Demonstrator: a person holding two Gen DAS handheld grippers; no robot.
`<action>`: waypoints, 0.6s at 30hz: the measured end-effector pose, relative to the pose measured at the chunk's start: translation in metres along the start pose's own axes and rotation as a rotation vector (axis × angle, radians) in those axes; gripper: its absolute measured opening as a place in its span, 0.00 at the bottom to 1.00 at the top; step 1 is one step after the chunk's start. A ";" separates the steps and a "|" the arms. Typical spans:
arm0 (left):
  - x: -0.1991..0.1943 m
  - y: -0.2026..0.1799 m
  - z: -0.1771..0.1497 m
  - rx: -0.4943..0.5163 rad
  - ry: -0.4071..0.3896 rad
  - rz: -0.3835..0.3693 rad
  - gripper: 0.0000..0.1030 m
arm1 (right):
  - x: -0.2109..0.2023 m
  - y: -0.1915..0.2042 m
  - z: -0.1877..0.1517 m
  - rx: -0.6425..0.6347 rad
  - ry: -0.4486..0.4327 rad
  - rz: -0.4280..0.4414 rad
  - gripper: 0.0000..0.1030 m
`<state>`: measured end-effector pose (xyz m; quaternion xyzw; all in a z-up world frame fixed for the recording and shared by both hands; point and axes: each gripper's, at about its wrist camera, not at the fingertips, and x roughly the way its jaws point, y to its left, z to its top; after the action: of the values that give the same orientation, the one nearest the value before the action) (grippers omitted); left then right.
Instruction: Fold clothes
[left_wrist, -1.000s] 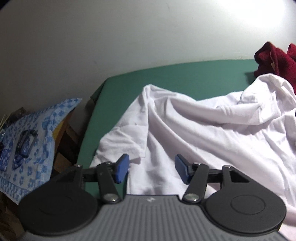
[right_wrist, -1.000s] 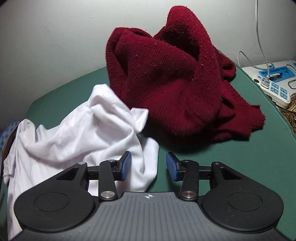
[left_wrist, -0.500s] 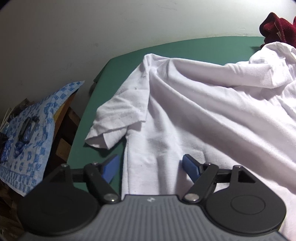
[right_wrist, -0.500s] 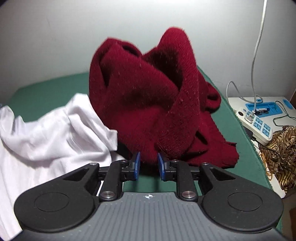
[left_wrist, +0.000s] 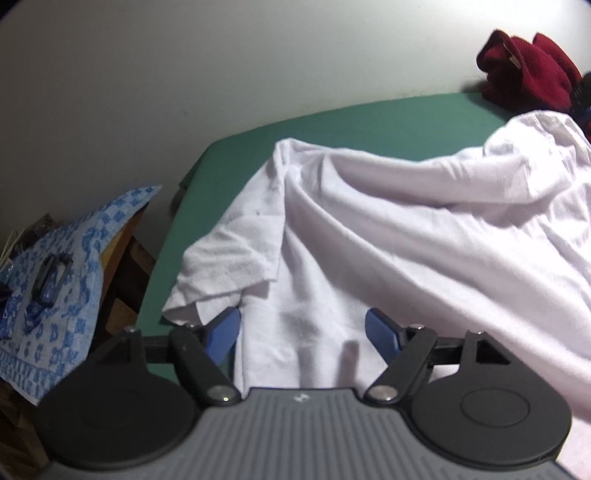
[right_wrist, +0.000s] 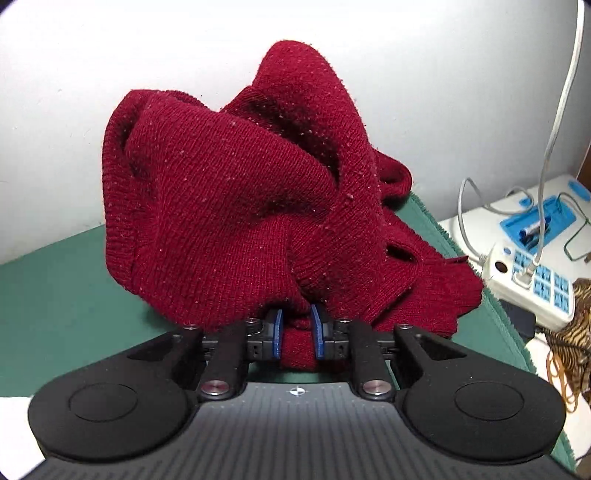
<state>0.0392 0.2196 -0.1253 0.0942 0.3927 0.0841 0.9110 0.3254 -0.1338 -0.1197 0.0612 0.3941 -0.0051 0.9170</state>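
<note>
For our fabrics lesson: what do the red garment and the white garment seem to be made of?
Red sweater: looks like knitted wool or acrylic, matte, with visible ribbed stitches and pale lint. White T-shirt: probably thin cotton jersey, smooth and matte, falling in soft creases.

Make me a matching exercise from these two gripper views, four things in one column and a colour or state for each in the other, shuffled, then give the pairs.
1 left gripper
2 right gripper
3 T-shirt
4 power strip

a white with blue sockets
b clamped on red sweater
c jaws open
d white, crumpled

Pairs: 1-c, 2-b, 3-d, 4-a
</note>
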 end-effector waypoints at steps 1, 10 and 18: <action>0.004 0.006 0.007 -0.018 -0.001 0.003 0.77 | -0.011 -0.001 -0.005 0.002 0.005 0.038 0.26; 0.053 0.014 0.043 -0.043 0.052 0.011 0.75 | -0.067 0.024 -0.068 -0.146 0.174 0.308 0.40; 0.064 0.028 0.047 -0.044 0.056 0.051 0.74 | -0.117 0.003 -0.051 -0.082 -0.152 0.123 0.00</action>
<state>0.1146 0.2561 -0.1320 0.0819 0.4135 0.1186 0.8990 0.2079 -0.1298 -0.0694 0.0470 0.3189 0.0628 0.9445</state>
